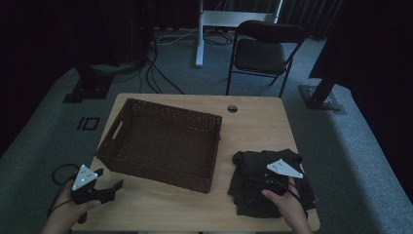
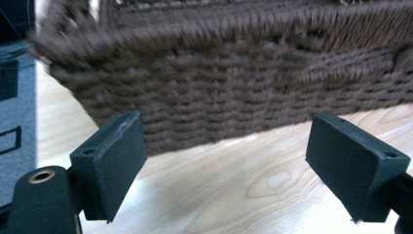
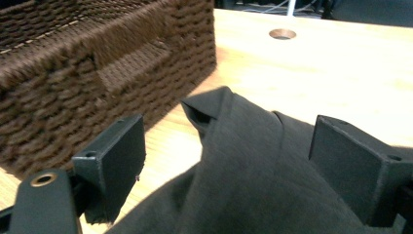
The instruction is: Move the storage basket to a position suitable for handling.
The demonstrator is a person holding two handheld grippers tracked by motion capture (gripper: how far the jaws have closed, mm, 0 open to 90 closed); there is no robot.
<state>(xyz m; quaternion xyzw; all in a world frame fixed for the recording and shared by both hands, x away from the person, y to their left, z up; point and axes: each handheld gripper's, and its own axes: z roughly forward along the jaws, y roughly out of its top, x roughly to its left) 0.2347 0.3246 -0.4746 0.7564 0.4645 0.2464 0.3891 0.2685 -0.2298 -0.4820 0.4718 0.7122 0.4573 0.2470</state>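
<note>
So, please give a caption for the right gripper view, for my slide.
Open right hand-held gripper poised over a dark garment beside the woven basket on the wooden table.

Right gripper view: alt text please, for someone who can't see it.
The right gripper, its black jaws open, hangs over a dark folded garment on a light wooden table. A brown woven basket stands beside it.

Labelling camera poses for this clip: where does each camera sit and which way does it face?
High view: above the person's side, looking forward and down on the table; both hands, left tool and right tool show.
Left gripper view: on the left tool, low, facing the basket wall; open jaws show.
Right gripper view: on the right tool, over the dark garment; open jaws show.
Shared: basket and table in all three.
</note>
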